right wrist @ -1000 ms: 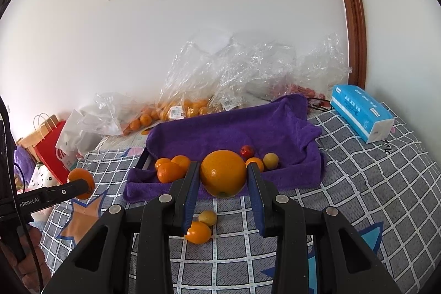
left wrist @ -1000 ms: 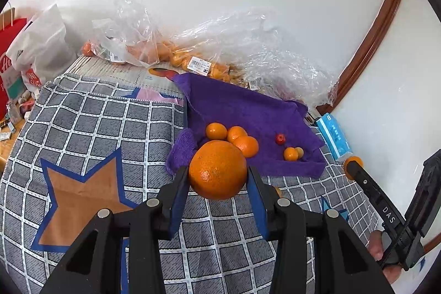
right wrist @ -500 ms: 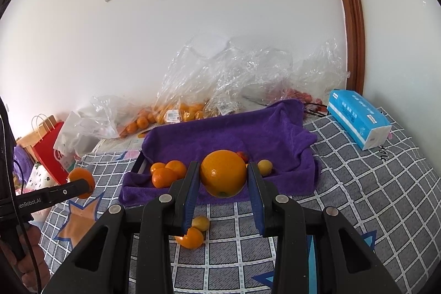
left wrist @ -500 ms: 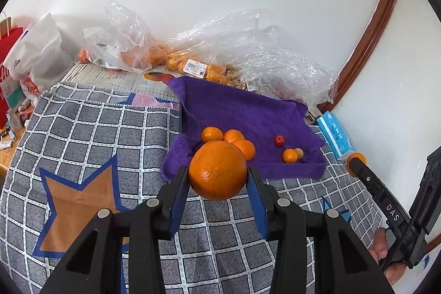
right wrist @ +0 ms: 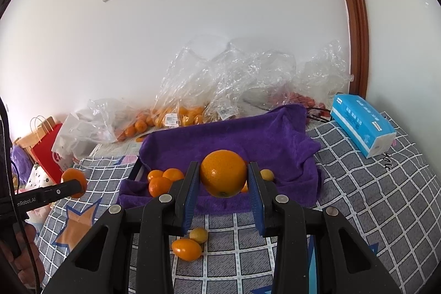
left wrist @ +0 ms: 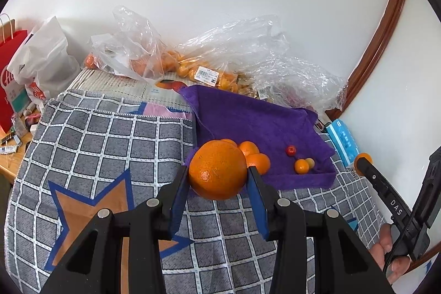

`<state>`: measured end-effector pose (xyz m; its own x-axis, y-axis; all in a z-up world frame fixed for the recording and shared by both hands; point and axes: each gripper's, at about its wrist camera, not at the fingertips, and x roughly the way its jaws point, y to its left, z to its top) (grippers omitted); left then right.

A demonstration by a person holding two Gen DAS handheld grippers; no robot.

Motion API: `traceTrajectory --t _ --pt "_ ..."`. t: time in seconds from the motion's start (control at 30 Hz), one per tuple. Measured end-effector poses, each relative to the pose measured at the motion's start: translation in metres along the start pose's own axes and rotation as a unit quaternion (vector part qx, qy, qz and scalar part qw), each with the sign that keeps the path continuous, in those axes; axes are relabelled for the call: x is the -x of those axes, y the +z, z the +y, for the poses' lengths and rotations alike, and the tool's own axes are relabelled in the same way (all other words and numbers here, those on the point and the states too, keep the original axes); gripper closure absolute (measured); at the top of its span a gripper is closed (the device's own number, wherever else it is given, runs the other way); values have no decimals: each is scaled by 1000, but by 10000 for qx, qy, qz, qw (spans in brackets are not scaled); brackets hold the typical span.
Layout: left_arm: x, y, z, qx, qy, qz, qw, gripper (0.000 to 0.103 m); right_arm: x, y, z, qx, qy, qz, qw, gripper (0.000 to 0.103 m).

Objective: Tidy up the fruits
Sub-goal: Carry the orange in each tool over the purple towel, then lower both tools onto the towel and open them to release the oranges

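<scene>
Both tongs (left wrist: 217, 178) (right wrist: 223, 177) grip oranges above purple-towelled tray (right wrist: 289, 134) holding tangerines (right wrist: 162, 181).

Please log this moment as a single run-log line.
left gripper: shut on orange | right gripper: shut on second orange | both above purple towel

plastic bags (left wrist: 248, 57) crowd towel's (left wrist: 256, 117) far edge
</scene>
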<state>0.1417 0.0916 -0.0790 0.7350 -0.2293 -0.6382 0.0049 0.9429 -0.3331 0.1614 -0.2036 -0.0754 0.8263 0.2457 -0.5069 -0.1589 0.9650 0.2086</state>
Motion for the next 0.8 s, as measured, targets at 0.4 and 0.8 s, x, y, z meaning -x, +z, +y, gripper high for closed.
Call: traceTrajectory --t 0.4,0.8 --pt "-55 13 -9 -38 -94 347 9993 63 -38 17 -21 -13 -124 77 9999 69" --pt "-112 42 -21 -103 -43 518 9986 63 -95 33 -42 30 -230 337 9992 69"
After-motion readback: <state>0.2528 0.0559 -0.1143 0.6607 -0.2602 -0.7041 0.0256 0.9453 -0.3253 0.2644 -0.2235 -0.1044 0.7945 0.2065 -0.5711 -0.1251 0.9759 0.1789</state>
